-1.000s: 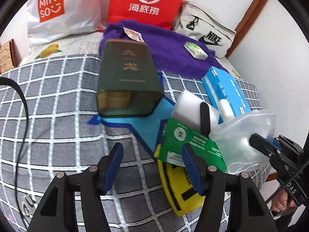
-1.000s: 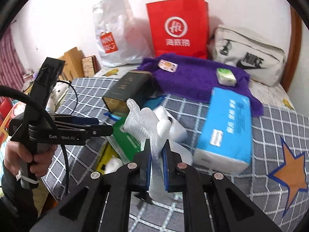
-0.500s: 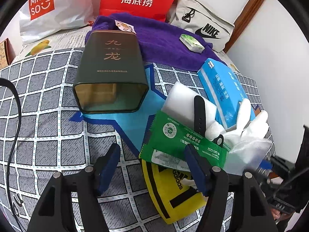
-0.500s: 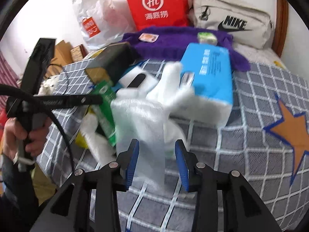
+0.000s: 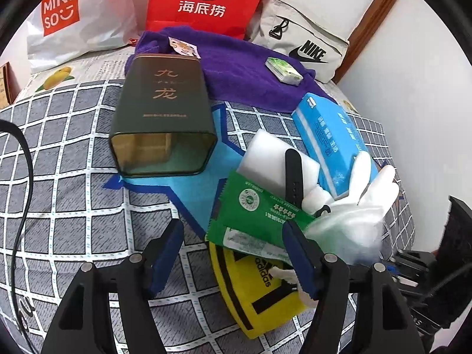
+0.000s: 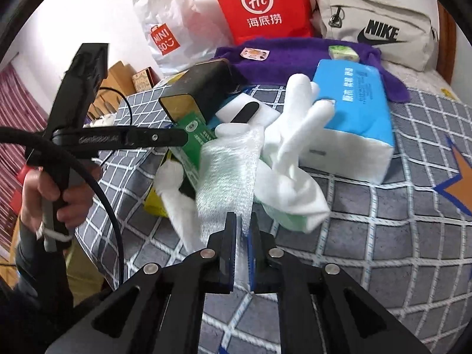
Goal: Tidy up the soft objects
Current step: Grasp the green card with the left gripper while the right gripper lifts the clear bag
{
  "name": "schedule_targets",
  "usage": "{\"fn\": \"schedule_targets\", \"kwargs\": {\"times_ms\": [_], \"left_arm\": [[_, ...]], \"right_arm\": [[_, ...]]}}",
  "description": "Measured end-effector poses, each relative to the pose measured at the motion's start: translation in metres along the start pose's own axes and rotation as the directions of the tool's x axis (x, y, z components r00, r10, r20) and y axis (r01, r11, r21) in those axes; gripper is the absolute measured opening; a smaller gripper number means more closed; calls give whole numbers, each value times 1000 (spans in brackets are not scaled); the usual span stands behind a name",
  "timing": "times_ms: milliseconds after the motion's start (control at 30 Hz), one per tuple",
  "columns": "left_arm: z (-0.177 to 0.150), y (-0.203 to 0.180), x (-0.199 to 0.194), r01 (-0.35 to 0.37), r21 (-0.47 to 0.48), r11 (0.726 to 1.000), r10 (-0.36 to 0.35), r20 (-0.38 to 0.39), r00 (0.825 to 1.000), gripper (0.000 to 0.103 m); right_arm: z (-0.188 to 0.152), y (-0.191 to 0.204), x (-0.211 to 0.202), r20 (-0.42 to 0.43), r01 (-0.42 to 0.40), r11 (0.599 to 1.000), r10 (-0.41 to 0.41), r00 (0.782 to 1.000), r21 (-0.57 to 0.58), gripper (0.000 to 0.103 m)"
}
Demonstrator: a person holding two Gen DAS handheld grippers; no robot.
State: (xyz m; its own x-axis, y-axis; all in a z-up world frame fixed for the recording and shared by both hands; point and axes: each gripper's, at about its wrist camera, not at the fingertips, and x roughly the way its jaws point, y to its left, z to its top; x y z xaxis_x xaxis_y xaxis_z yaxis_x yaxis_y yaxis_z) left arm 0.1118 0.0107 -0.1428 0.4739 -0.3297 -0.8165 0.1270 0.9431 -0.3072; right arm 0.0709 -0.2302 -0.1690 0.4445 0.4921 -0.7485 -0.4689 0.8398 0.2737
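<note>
Right wrist view is showing the right gripper (image 6: pixel 242 230) closing its 2 jaws on the near edge of the bubble wrap sheet (image 6: pixel 227 174), which is running straight ahead from the pads toward the pile, beside the white glove (image 6: pixel 292 159) lying against the blue tissue pack (image 6: pixel 351 109). The left gripper (image 5: pixel 233 253) is hovering with jaws wide and nothing between them above the green packet (image 5: pixel 253 215), so the right hand is sitting nearer the wrap

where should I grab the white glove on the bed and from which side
Grip the white glove at its cuff, coming from the near, open side of the bed. The cuff is the bulkiest free end; its fingers rest against the blue tissue pack.
</note>
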Motion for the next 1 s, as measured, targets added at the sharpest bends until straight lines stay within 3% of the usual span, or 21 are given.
{"fn": "schedule_targets", "kwargs": {"times_ms": [167, 200, 233, 300, 333, 433, 833, 867, 1000], "left_arm": [[1, 0, 10, 1, 3, 1000, -1, -16, 1000, 67], [1, 0, 13, 3, 0, 1000, -3, -18, 1000, 67], [1, 1, 15, 12, -6, 1000, -12, -15, 1000, 67], [2, 2, 15, 34, -11, 999, -34, 4, 999, 56], [2, 3, 14, 45, -8, 999, -45, 18, 999, 44], [3, 2, 9, 83, 3, 997, -83, 45, 996, 33], [0, -6, -22, 123, 57, 991, -129, 103, 986, 17], [0, -6, -24, 124, 59, 990, -130, 106, 986, 10], [-2, -3, -35, 155, 60, 986, -162, 123, 979, 8]], "right_arm": [[8, -5, 24, -29, -51, 997, 52, 998, 55, 15], [8, -5, 28, -31, -57, 997, 58, 998, 52, 14], [8, -4, 30, -32, -61, 997, 62, 998, 46, 7], [6, -4, 25, -19, -69, 997, 70, 997, 42, 4], [5, -4, 19, -6, -70, 997, 70, 998, 40, 3], [5, -5, 0, 32, -76, 996, 74, 997, 51, 3], [12, -14, -41, 97, -27, 997, 20, 995, 73, 2], [12, -12, -43, 101, -20, 998, 13, 995, 66, 2], [14, -6, -53, 117, -15, 999, 10, 993, 43, 2]]}}
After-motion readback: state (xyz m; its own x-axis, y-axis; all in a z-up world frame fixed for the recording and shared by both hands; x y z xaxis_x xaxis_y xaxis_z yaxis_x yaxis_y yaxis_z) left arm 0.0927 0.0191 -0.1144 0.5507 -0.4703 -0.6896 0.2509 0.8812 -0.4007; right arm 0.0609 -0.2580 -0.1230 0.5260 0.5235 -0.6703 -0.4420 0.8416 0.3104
